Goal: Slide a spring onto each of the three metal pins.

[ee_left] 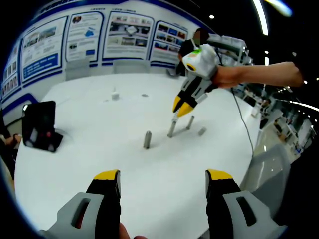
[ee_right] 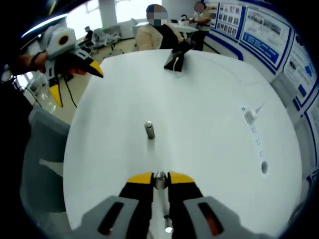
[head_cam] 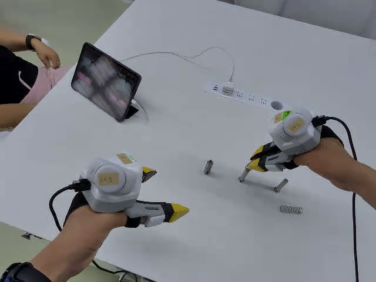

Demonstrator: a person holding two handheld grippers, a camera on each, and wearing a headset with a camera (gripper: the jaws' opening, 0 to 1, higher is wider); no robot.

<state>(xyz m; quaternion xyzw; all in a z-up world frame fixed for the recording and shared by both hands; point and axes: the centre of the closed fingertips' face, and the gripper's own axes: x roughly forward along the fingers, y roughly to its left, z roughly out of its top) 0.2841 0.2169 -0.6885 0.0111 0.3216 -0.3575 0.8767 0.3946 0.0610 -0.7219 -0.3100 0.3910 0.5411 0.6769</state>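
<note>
My right gripper (head_cam: 254, 165) (ee_right: 159, 178) is shut on a metal pin (head_cam: 244, 174) (ee_right: 160, 181), whose lower end touches the white table (head_cam: 176, 129). A second pin (head_cam: 281, 185) lies just right of it, and a loose spring (head_cam: 291, 209) lies nearer to me. Left of these stands an upright pin (head_cam: 208, 167) (ee_left: 147, 139) (ee_right: 149, 129) that looks ribbed, as if a spring is around it. My left gripper (head_cam: 164, 191) (ee_left: 162, 175) hovers open and empty at the near left, well short of the parts. In the left gripper view the right gripper (ee_left: 182, 107) holds its pin (ee_left: 172, 128).
A tablet (head_cam: 106, 80) stands propped at the far left with a cable running to a power strip (head_cam: 241, 94) at the back. A person's hand (head_cam: 46, 54) rests beyond the table's left edge. Cables trail from both grippers.
</note>
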